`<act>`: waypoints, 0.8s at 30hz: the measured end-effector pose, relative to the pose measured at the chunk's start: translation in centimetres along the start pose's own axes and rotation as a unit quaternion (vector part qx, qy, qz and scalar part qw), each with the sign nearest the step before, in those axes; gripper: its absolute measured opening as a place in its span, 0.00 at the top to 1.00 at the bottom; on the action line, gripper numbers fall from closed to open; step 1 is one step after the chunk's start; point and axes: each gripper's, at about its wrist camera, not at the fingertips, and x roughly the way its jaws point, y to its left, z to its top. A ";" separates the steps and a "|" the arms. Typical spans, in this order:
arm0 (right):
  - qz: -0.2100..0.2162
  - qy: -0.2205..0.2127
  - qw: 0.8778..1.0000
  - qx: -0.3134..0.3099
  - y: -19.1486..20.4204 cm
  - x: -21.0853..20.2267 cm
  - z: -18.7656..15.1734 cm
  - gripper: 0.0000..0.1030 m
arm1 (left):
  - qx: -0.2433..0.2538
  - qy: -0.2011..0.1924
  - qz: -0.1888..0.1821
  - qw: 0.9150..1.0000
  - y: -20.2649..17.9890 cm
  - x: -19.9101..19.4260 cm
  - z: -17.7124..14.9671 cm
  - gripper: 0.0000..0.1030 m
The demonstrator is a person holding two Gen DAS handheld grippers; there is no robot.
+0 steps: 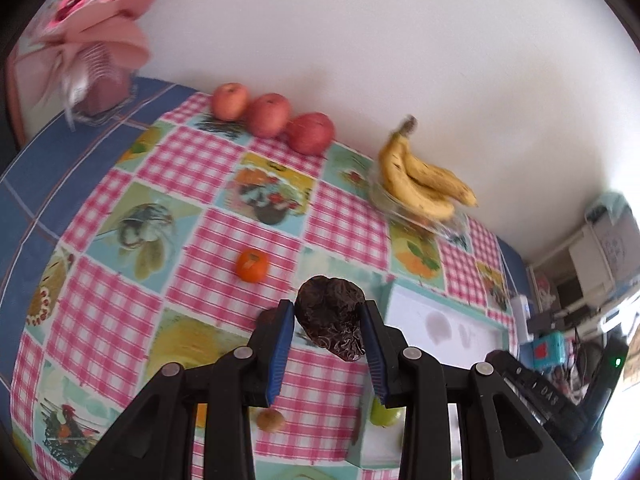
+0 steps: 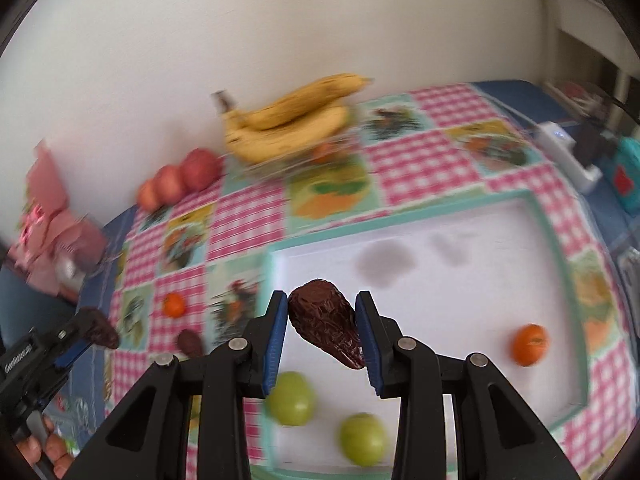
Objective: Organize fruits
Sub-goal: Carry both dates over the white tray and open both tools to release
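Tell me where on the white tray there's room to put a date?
The tray is bare across its far half, between the teal rim and the orange. The near edge is crowded: two green fruits sit there. Both grippers, right and left, hold a date.

A pink bouquet (image 1: pixel 92 16) stands on the checked tablecloth (image 1: pixel 192 168); white wall (image 1: pixel 400 40) behind.

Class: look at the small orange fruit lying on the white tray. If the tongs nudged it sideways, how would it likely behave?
The orange fruit looks round, so it would probably roll. The tray looks smooth, so little would slow it, though its raised rim may stop it. It seems small, so likely light.
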 end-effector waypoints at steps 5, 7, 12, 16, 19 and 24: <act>-0.025 -0.009 0.999 0.047 -4.0 -1.1 0.4 0.65 | 0.057 0.033 -0.031 0.997 -4.6 2.0 -2.0 0.65; -0.040 -0.014 0.997 0.059 -5.2 -1.6 0.5 0.65 | 0.079 0.046 -0.041 0.995 -6.2 2.8 -2.8 0.65; -0.052 -0.022 0.996 0.069 -6.8 -2.0 0.6 0.65 | 0.144 0.056 -0.055 0.986 -10.1 5.4 -5.1 0.65; -0.058 -0.023 0.995 0.074 -7.8 -1.6 0.5 0.65 | 0.162 0.062 -0.052 0.984 -10.8 7.6 -6.3 0.65; -0.054 -0.009 0.995 0.085 -8.6 -0.1 0.1 0.65 | 0.171 0.054 -0.050 0.983 -11.1 8.6 -6.7 0.65; -0.059 -0.003 0.993 0.101 -9.7 1.7 -0.5 0.65 | 0.175 0.063 -0.034 0.982 -10.9 10.7 -7.3 0.65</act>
